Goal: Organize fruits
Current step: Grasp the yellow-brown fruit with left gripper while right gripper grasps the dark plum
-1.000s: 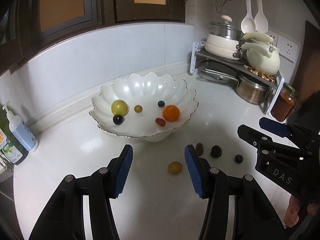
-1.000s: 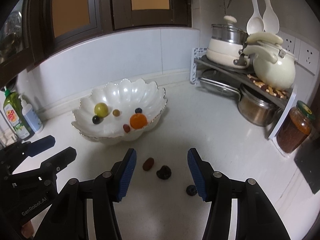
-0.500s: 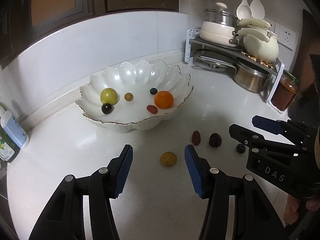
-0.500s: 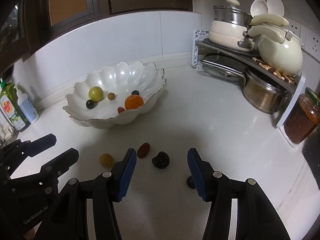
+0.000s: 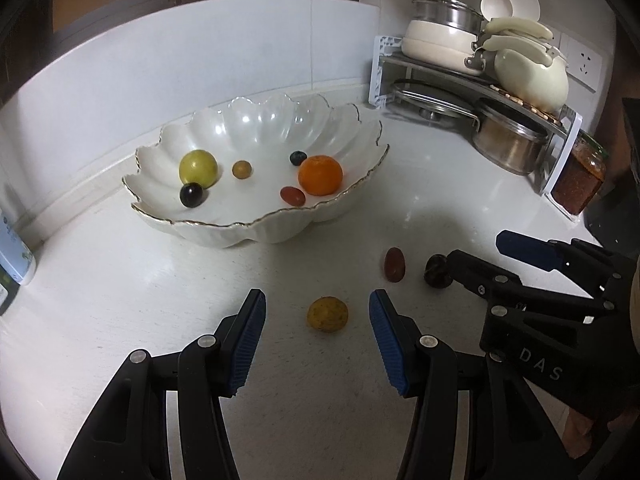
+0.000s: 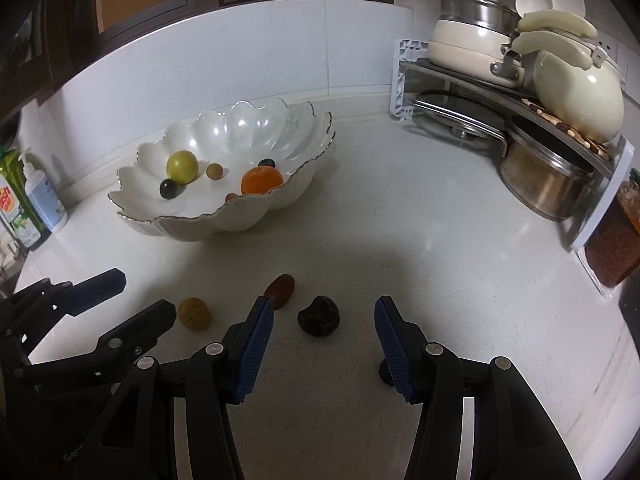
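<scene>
A white scalloped bowl holds an orange, a yellow-green fruit, a dark grape and a few small fruits. On the counter lie a small yellow fruit, a reddish-brown oval fruit and a dark wrinkled fruit. My left gripper is open, its jaws either side of the yellow fruit. My right gripper is open around the dark fruit. A small dark berry is partly hidden behind the right finger.
A rack with pots, a kettle and lids stands at the back right, with a red-filled jar beside it. Soap bottles stand at the left edge. A tiled wall runs behind the bowl.
Both grippers have moved forward and down toward the counter. The yellow fruit now lies between the left jaws and the dark fruit between the right jaws. Both stay open.
</scene>
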`<action>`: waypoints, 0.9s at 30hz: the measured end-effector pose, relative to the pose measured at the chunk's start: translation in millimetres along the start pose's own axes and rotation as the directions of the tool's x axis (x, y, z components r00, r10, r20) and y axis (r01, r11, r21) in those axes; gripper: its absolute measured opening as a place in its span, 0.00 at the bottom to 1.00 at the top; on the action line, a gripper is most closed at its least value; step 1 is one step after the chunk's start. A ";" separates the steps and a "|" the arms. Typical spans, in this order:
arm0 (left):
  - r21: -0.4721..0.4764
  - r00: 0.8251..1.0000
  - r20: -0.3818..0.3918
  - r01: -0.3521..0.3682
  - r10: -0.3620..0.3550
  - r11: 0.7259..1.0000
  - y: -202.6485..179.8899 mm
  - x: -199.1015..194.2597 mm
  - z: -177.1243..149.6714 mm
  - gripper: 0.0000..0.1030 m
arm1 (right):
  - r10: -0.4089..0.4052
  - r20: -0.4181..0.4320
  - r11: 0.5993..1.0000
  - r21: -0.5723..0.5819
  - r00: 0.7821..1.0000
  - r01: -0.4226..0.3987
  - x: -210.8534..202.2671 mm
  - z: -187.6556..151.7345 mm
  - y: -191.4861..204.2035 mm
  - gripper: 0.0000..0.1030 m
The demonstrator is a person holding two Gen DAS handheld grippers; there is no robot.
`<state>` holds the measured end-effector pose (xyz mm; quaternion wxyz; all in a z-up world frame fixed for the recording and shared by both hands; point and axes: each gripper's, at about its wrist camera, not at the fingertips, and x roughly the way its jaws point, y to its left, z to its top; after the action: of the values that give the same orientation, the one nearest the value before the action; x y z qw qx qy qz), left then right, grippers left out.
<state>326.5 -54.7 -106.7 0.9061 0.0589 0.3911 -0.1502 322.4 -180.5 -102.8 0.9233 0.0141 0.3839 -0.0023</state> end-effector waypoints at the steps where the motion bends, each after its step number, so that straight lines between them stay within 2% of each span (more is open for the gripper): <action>1: -0.002 1.000 -0.003 0.002 -0.002 1.000 1.1 2.0 -0.3 0.51 | 0.000 -0.002 1.000 -0.002 1.000 0.000 1.8 -0.2 0.3 0.53; 5: 0.001 1.000 -0.011 -0.019 0.019 1.000 0.5 10.4 -3.7 0.51 | 0.004 -0.016 1.000 -0.016 1.000 -0.004 10.9 -2.9 1.2 0.52; 14: -0.013 0.999 -0.044 -0.010 0.009 1.000 -2.4 26.3 -8.8 0.49 | 0.007 -0.043 1.000 -0.020 0.999 -0.008 28.2 -5.9 -1.4 0.51; 27: -0.023 0.997 -0.074 -0.008 0.007 1.000 -5.4 42.8 -10.5 0.41 | 0.045 -0.079 0.999 -0.008 0.996 -0.045 44.4 -5.9 -4.7 0.41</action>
<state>345.3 -67.1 -144.9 0.8921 0.0554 0.4261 -0.1400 349.4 -184.8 -138.6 0.9072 0.0181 0.4197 0.0210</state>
